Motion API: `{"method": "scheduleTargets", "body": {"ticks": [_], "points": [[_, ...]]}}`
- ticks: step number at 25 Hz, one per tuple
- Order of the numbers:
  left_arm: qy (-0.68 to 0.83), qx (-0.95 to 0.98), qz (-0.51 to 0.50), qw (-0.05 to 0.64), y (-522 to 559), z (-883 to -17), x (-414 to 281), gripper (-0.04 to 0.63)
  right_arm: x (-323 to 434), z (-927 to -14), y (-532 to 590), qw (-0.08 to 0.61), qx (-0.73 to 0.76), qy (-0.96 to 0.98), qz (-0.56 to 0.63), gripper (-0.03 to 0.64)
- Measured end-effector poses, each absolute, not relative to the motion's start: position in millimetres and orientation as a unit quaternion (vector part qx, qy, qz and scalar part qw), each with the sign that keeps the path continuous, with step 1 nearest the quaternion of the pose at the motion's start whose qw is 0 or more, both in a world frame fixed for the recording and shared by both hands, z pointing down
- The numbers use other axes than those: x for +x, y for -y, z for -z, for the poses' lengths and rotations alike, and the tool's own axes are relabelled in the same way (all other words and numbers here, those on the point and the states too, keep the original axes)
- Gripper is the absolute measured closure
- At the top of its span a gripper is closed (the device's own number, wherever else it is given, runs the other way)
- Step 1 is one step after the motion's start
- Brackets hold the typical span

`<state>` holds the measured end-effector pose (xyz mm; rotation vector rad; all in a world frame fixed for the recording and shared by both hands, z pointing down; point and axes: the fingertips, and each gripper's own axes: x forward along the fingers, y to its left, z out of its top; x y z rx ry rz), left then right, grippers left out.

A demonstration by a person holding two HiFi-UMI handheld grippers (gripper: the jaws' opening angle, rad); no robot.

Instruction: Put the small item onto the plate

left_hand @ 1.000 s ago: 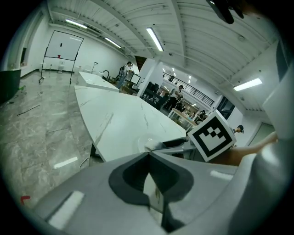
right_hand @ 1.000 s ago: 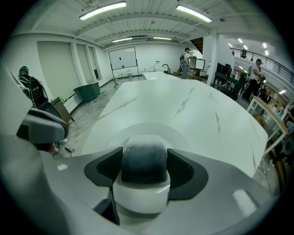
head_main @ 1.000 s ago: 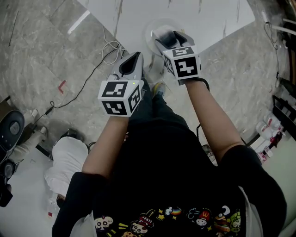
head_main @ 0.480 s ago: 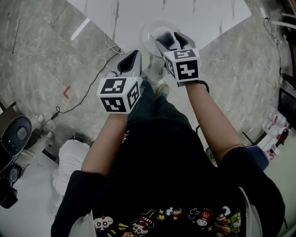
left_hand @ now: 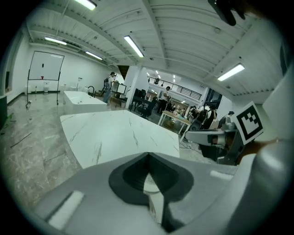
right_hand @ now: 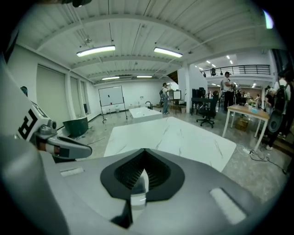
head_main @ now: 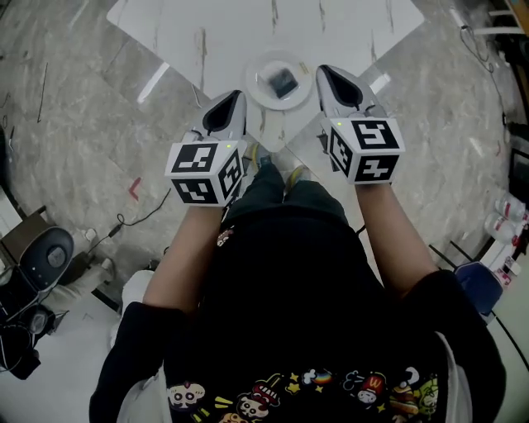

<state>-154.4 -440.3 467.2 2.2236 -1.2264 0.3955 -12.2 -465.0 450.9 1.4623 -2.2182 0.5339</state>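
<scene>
A small dark item (head_main: pixel 283 83) lies on the round clear plate (head_main: pixel 266 68), near the front corner of the white marble table (head_main: pixel 331 25). My left gripper (head_main: pixel 233 97) is held just left of the plate, off the table's edge, its jaws shut on nothing. To the plate's right, my right gripper (head_main: pixel 327 74) is also shut and empty. In the left gripper view the jaws (left_hand: pixel 148 158) meet over the tabletop (left_hand: pixel 115 133). The right gripper view shows its jaws (right_hand: pixel 144 153) pressed together above the table (right_hand: pixel 174 135). Neither gripper view shows the plate or the item.
Grey stone floor surrounds the table. A black cable (head_main: pixel 124 219) runs across the floor at left, near a round black device (head_main: pixel 45 252). Boxes and bottles (head_main: pixel 504 223) stand at the right edge. Further tables, chairs and people are in the background (right_hand: pixel 229 92).
My right gripper has drawn back from over the plate to its right side, leaving the dark item lying on the plate. The left gripper stays shut beside it.
</scene>
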Motion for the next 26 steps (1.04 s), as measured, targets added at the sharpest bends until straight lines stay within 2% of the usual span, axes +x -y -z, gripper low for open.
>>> {"method": "scheduleTargets", "body": {"ticks": [11, 18, 26], "points": [[0.482, 0.844, -0.125, 0.198, 433.8, -392.0, -162.6, 0.595, 2.2, -379.0, 424.2, 0.140, 0.544, 0.813, -0.152, 0.595], [0.528, 0.840, -0.030, 0.118, 420.3, -314.7, -183.0, 0.595, 9.9, -329.7, 414.1, 0.093, 0.561, 0.815, -0.112, 0.595], [0.528, 0.843, -0.018, 0.098, 408.4, -300.2, -183.0, 0.595, 21.7, -316.6, 399.0, 0.085, 0.576, 0.807, -0.101, 0.595]]}}
